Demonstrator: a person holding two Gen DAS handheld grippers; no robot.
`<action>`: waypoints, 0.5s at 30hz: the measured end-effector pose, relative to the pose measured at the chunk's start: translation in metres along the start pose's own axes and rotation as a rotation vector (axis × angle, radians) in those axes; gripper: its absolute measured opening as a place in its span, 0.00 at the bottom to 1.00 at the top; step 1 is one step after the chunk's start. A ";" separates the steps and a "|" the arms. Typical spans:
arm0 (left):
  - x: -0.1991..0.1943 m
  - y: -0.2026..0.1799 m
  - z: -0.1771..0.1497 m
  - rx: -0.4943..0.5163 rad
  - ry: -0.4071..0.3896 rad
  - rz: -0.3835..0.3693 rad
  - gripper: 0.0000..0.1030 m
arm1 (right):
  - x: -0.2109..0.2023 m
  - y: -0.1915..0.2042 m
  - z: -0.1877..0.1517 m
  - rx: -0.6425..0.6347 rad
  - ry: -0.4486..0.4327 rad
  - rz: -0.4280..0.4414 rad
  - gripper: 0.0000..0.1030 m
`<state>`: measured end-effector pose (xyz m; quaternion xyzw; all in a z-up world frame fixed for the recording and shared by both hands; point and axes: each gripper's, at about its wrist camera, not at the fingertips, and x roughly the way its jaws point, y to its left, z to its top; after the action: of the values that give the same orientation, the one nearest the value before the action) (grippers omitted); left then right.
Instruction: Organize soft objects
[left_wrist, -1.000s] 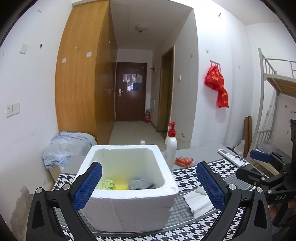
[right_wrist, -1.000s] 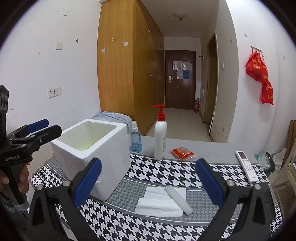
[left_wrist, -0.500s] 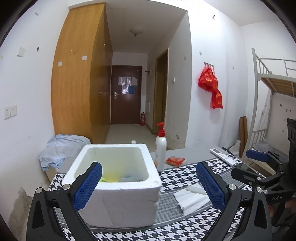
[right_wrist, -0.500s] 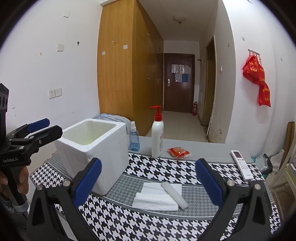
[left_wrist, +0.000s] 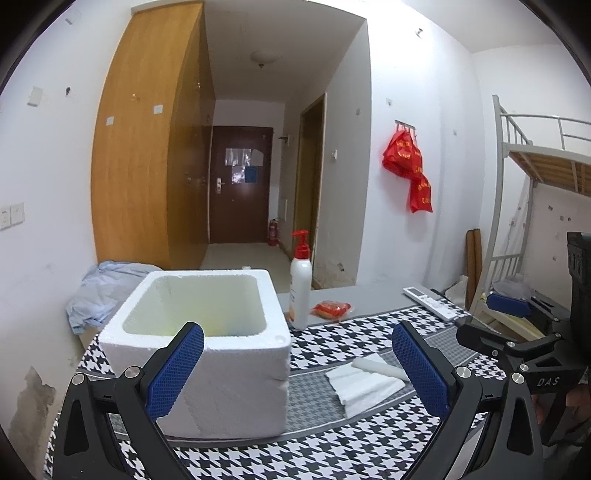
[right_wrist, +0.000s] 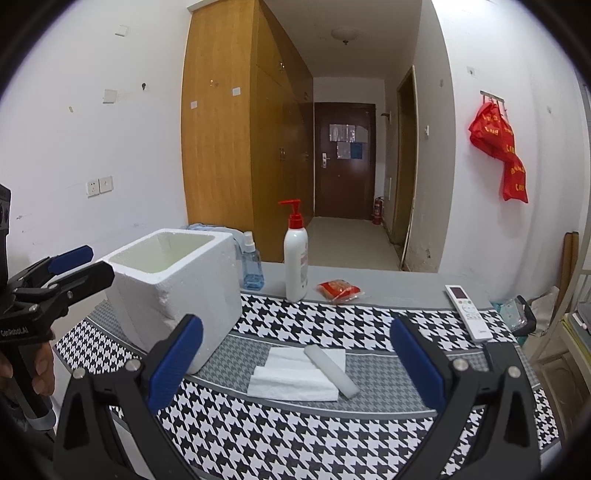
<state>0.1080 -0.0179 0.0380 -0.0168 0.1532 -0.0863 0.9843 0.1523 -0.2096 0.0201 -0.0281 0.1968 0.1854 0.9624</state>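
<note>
The left gripper (left_wrist: 297, 363) and right gripper (right_wrist: 295, 360) both hover spread wide and empty above the houndstooth cloth (right_wrist: 332, 325), the white folded foam sheets (right_wrist: 295, 376) lying at twelve o'clock of the right one, the white square foam box (right_wrist: 173, 280) at ten o'clock, the white red-pump bottle (right_wrist: 295, 258) beyond.

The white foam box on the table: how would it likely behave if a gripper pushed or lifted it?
The foam box looks like expanded polystyrene, so probably light and apt to slide on the houndstooth cloth. Its chipped corner suggests crumbly walls. Thick walls should stay stiff when gripped.
</note>
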 end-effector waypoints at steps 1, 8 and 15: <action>0.000 -0.002 0.000 0.002 0.000 -0.002 0.99 | 0.000 0.000 -0.001 0.000 0.001 -0.001 0.99; 0.001 -0.008 -0.010 0.008 0.003 -0.022 0.99 | 0.000 -0.006 -0.010 0.025 0.018 0.006 0.99; 0.004 -0.014 -0.018 0.023 0.010 -0.036 0.99 | -0.001 -0.012 -0.022 0.031 0.029 -0.009 0.99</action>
<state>0.1036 -0.0328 0.0205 -0.0075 0.1568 -0.1057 0.9819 0.1472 -0.2242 -0.0002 -0.0168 0.2133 0.1778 0.9605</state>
